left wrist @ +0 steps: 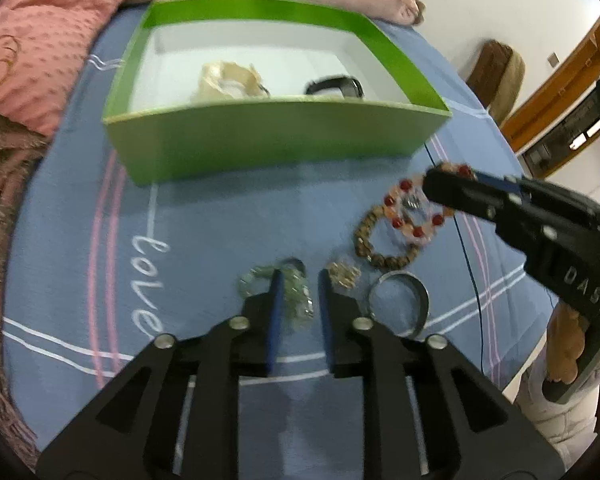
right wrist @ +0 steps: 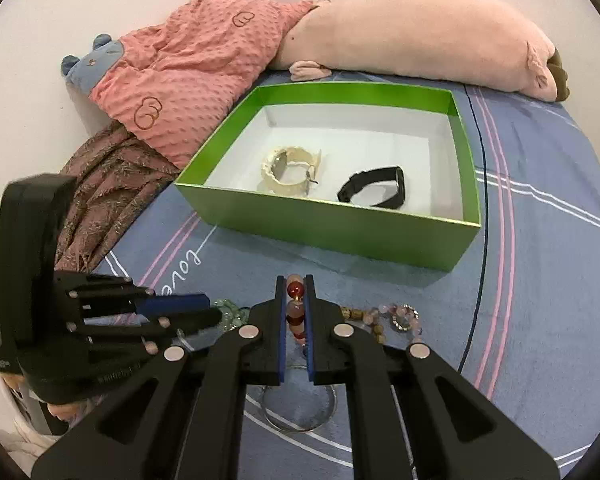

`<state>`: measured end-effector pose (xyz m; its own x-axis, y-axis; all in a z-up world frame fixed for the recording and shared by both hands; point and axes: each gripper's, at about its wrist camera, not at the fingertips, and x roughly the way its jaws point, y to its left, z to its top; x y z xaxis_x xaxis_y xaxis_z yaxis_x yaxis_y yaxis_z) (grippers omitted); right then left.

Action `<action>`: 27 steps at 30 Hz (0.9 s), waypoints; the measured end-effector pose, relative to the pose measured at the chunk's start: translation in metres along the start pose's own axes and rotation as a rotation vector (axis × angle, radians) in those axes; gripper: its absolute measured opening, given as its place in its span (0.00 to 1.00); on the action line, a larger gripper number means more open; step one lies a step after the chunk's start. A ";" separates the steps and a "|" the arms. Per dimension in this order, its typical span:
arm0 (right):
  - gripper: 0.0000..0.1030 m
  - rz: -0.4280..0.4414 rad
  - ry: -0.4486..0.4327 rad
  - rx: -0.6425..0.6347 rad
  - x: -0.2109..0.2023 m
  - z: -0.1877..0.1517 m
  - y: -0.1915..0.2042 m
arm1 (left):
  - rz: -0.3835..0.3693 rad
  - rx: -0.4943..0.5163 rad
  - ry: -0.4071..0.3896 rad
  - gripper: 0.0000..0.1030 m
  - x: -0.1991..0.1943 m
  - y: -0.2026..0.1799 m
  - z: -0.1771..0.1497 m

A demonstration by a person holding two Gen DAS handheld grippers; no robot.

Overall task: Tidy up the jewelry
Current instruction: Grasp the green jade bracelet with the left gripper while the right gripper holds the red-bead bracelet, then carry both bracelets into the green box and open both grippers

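**Fig. — Two grippers at the jewelry cluster, green box beyond**

Right gripper (right wrist: 296,292): fingers nearly together, clamped on the red-and-pink bead bracelet (left wrist: 414,210); in the right wrist view beads sit betw. the blue pads, one red bead at the tips. Bracelet's loop lies mostly flat on the blue bedsheet (left wrist: 220,208), gripped at its far rim, overlapping the brown bead bracelet (left wrist: 374,246) beside it. Whether it's lifted clear of the sheet: can't tell.

Left gripper (left wrist: 298,278): fingers apart, holding nothing. Left finger lies over the pale green glass bracelet (left wrist: 288,296), part of which shows in the gap; gold piece (left wrist: 344,274) just outside the right finger; metal bangle (left wrist: 400,300) further right.

Key relation: green box (right wrist: 340,228) lies straight ahead of both grippers, its near wall across the line of travel, long axis roughly crosswise to the fingers. Right gripper is the loaded one, so the likely next move (judgement) is up and fwd over the near wall. Box already holds a cream bracelet (right wrist: 290,170) and a black band (right wrist: 380,188); open floor remains at right and rear.

Risk (judgement): the overlapped brown beads may drag along on lift.
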<state>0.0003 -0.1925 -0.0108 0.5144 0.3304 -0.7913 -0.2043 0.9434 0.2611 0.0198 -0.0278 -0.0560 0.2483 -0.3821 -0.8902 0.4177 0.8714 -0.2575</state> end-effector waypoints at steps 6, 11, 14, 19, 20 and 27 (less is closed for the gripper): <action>0.07 0.008 0.014 0.026 0.004 -0.003 -0.010 | 0.047 0.018 0.053 0.27 0.019 -0.005 -0.005; 0.07 0.012 0.014 0.030 0.004 -0.004 -0.014 | 0.059 0.024 0.067 0.16 0.027 -0.005 -0.007; 0.07 0.006 0.015 0.032 0.005 -0.004 -0.015 | 0.054 0.024 0.055 0.10 0.024 -0.005 -0.006; 0.07 -0.051 0.029 0.014 0.006 -0.006 -0.016 | 0.069 0.022 -0.026 0.09 -0.004 -0.004 -0.003; 0.07 -0.074 0.037 0.003 0.007 -0.007 -0.015 | 0.073 0.022 -0.043 0.09 -0.011 -0.004 -0.003; 0.07 -0.143 0.032 -0.065 -0.005 -0.014 -0.003 | 0.120 0.017 -0.189 0.09 -0.061 -0.009 0.000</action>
<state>-0.0135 -0.1979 -0.0154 0.5157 0.1912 -0.8351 -0.1848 0.9767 0.1094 0.0006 -0.0121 0.0005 0.4553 -0.3284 -0.8276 0.3894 0.9093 -0.1467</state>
